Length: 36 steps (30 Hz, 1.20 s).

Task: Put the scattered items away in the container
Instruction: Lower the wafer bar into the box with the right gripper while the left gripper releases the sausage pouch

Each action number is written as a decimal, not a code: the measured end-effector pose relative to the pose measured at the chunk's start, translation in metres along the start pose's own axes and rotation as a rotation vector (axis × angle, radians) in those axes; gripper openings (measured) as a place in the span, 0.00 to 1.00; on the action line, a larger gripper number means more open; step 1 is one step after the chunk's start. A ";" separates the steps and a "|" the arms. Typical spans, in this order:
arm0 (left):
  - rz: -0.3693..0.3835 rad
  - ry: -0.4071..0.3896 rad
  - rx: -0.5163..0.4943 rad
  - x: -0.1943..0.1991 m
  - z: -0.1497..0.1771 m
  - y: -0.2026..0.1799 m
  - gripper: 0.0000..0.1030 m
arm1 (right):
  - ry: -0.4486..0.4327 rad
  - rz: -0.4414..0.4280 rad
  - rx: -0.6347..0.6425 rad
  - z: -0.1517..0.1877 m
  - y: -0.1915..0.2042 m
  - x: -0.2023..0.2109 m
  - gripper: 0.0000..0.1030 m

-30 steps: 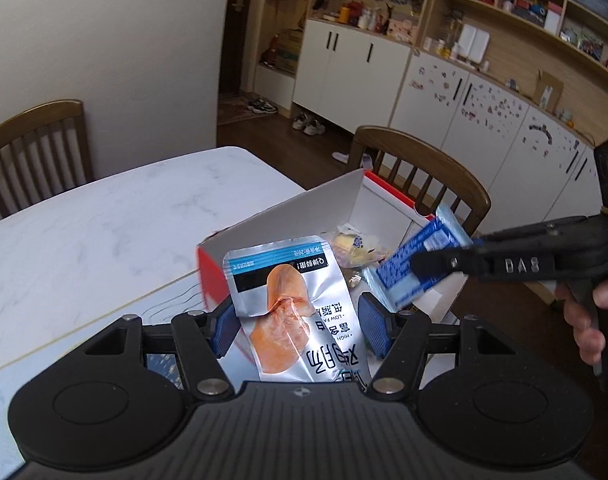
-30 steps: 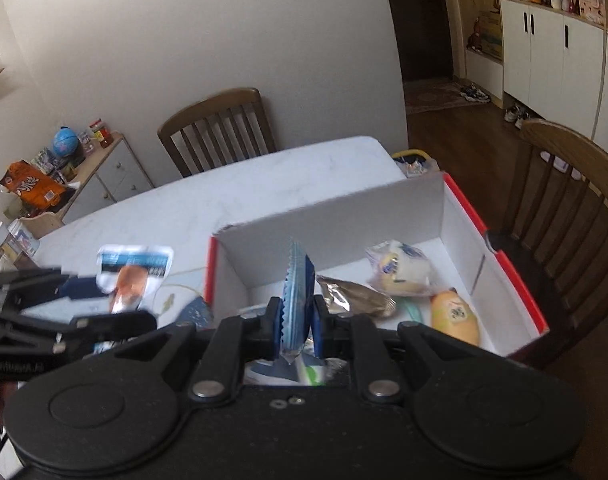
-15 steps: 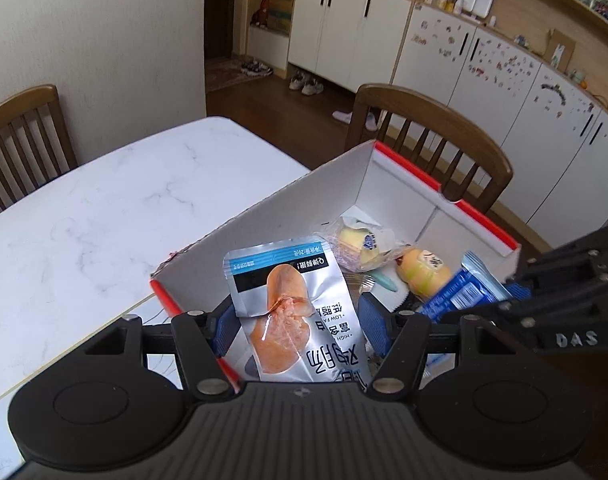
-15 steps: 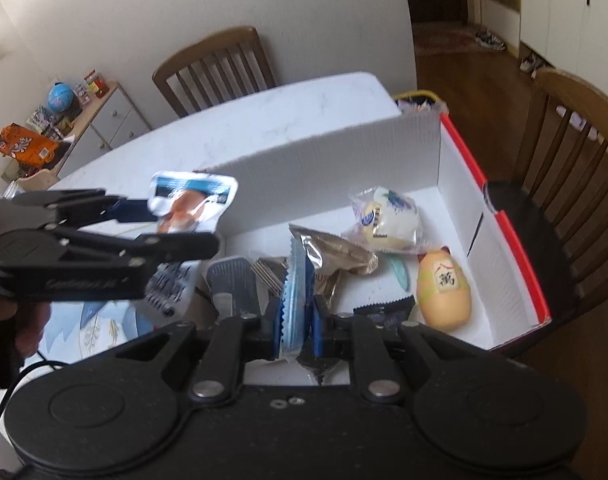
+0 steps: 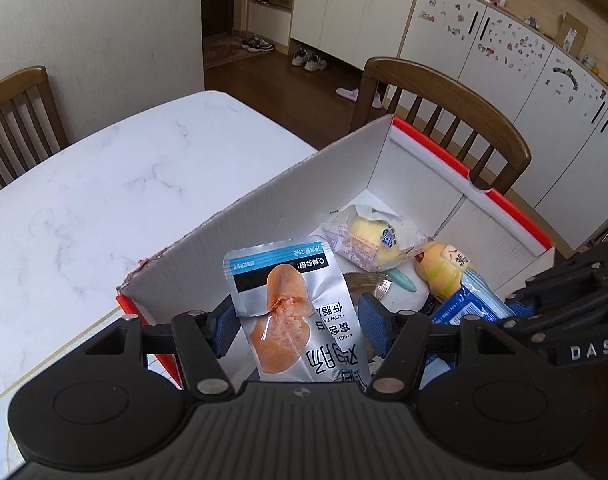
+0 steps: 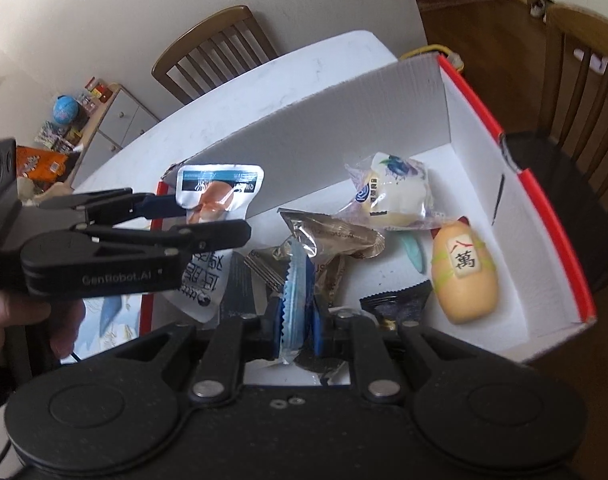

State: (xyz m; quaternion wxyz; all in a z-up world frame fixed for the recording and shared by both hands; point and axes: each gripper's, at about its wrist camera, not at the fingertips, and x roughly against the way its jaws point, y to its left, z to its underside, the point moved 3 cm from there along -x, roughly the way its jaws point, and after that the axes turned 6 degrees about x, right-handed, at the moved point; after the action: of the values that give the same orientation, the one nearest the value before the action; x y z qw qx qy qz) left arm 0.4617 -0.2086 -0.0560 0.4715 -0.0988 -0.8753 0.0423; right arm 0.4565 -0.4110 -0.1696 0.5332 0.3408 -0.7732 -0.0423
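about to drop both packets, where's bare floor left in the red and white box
Bare floor of the red-and-white cardboard box lies at its far corner, behind the clear-wrapped yellow bun, and right of the orange egg-shaped toy. The near-left end is crowded with wrappers.

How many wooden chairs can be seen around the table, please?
2: one chair stands behind the red-edged box, another chair sits at the table's far side by the wall. Others may be hidden.

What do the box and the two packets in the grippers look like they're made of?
Box: looks like corrugated cardboard, matte white inside with red outside; fluted ridges show along its cut top edge.
Silver pouch: likely foil-laminate plastic, glossy, with crinkles and glare.
Blue packet: probably thin plastic film, with a serrated sealed edge.
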 end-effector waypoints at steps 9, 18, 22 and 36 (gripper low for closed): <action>-0.006 0.039 0.005 -0.015 0.004 0.007 0.60 | 0.034 -0.053 -0.044 -0.002 -0.013 -0.014 0.14; -0.033 0.074 -0.049 -0.024 0.004 0.001 0.61 | 0.027 0.034 0.033 -0.001 -0.007 -0.009 0.24; -0.039 0.072 -0.054 -0.025 0.003 0.002 0.61 | 0.017 0.091 0.086 -0.001 -0.004 -0.003 0.27; -0.067 0.066 -0.071 -0.023 0.002 0.000 0.66 | -0.033 0.185 0.222 0.005 0.011 0.020 0.52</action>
State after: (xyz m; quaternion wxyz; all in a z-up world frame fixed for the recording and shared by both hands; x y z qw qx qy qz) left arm 0.4719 -0.2138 -0.0760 0.4976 -0.0876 -0.8629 -0.0081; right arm 0.4432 -0.4157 -0.1507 0.4811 0.3241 -0.8098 0.0875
